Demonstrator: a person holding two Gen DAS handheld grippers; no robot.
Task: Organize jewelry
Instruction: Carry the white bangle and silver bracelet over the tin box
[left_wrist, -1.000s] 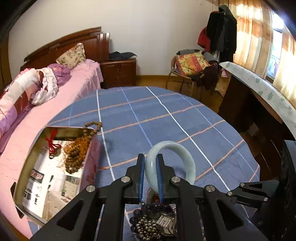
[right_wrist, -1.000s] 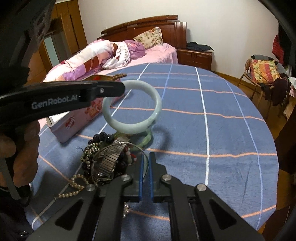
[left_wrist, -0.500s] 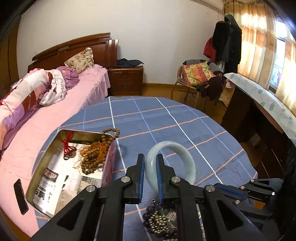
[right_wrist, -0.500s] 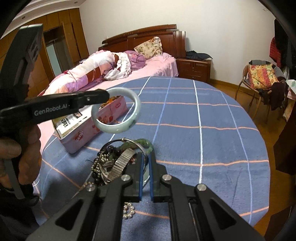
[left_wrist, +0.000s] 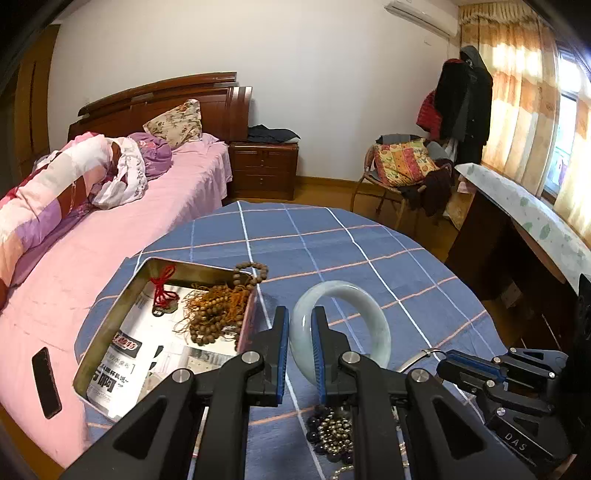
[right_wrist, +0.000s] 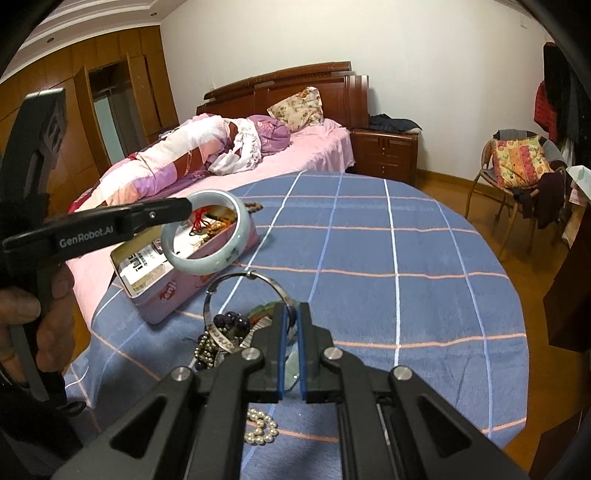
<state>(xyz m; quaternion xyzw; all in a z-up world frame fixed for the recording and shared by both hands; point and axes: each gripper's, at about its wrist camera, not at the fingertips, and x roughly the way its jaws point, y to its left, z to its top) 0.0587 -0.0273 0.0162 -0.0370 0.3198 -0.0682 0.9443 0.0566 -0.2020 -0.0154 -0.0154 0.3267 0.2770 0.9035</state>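
Bangle (left_wrist: 369, 314) pinched upright between left fingers (left_wrist: 282, 332); right fingers (right_wrist: 282, 354) pressed together.

pale green jade bangle (left_wrist: 341, 325) held upright in air beside open tin (left_wrist: 110, 334)

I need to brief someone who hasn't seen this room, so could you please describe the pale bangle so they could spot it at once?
On the blue checked tablecloth stands an open tin box of brown beads. Just right of it, raised above the cloth, the left gripper pinches the jade bangle. It is one thick, smooth, milky-green ring, unlike the beaded strands and thin metal hoop nearby.
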